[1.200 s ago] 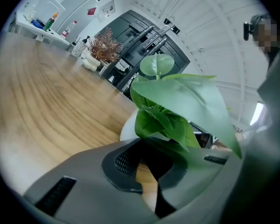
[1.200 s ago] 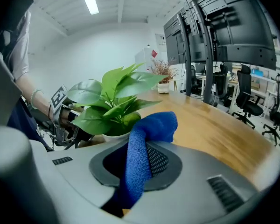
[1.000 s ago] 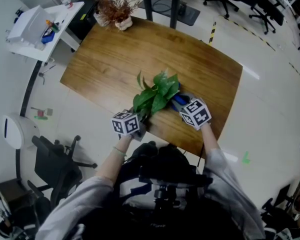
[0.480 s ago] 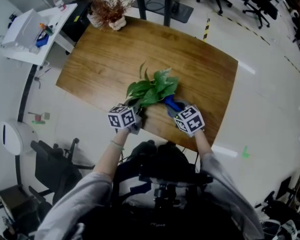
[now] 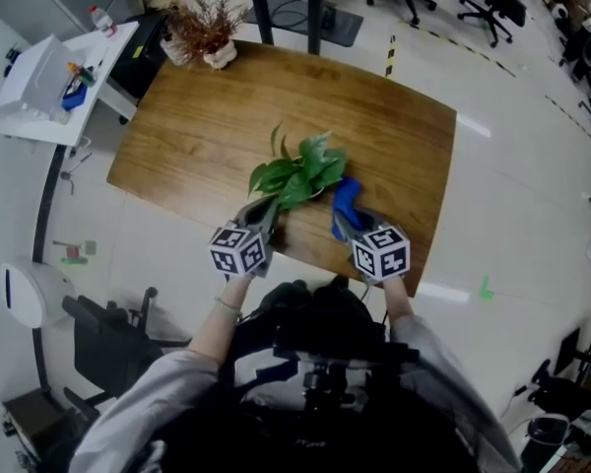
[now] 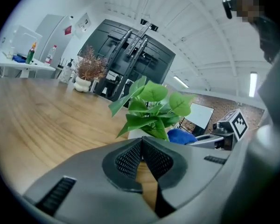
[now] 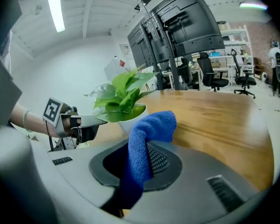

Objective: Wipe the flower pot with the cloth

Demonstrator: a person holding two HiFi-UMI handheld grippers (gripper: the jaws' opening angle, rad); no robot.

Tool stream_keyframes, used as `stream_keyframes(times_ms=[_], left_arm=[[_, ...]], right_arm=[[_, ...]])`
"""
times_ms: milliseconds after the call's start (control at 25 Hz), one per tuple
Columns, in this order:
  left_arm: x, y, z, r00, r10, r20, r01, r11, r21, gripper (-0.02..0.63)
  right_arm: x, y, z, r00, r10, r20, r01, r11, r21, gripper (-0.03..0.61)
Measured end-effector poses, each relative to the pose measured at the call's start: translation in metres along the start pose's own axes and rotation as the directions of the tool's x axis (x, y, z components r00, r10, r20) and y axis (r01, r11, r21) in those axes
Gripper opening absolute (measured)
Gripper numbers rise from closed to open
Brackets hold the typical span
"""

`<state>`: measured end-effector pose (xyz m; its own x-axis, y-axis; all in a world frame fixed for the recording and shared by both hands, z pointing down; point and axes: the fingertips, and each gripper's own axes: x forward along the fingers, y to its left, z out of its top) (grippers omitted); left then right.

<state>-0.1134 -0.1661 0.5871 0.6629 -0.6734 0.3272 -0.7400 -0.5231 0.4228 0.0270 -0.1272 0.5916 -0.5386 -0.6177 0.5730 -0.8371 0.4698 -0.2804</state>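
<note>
Right tongs [image 7: 140, 164] pinch the cloth [image 7: 149, 129] beside the flower pot [image 7: 126, 124]; left tongs [image 6: 141, 148] pressed together.

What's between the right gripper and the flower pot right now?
Only the blue cloth, clamped in the right gripper and sticking out toward the flower pot; otherwise bare table. The right gripper view shows it.

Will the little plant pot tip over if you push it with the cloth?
Maybe. The flower pot looks small, and its leaves spread wider than it, so it seems top-heavy. On the smooth wooden table it might slide instead. The cloth flops over, so it likely pushes softly.
</note>
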Motion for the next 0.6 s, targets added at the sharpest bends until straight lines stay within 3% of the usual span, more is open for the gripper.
stream_keyframes(times_ms=[160, 400, 600], left_arm=[[-0.013, -0.01, 0.009, 0.998, -0.035, 0.043, 0.034, 0.999, 0.006, 0.007], [-0.029, -0.03, 0.004, 0.993, -0.116, 0.032, 0.114, 0.992, 0.052, 0.008], [-0.038, -0.043, 0.002, 0.987, -0.158, 0.036, 0.155, 0.986, 0.064, 0.008]], right_arm=[[-0.008, 0.016, 0.002, 0.998, -0.03, 0.05, 0.028, 0.998, 0.048, 0.055], [-0.022, 0.042, 0.001, 0.989, -0.061, 0.131, 0.04, 0.987, 0.157, 0.054], [-0.031, 0.058, -0.007, 0.986, -0.09, 0.144, 0.064, 0.983, 0.173, 0.054]])
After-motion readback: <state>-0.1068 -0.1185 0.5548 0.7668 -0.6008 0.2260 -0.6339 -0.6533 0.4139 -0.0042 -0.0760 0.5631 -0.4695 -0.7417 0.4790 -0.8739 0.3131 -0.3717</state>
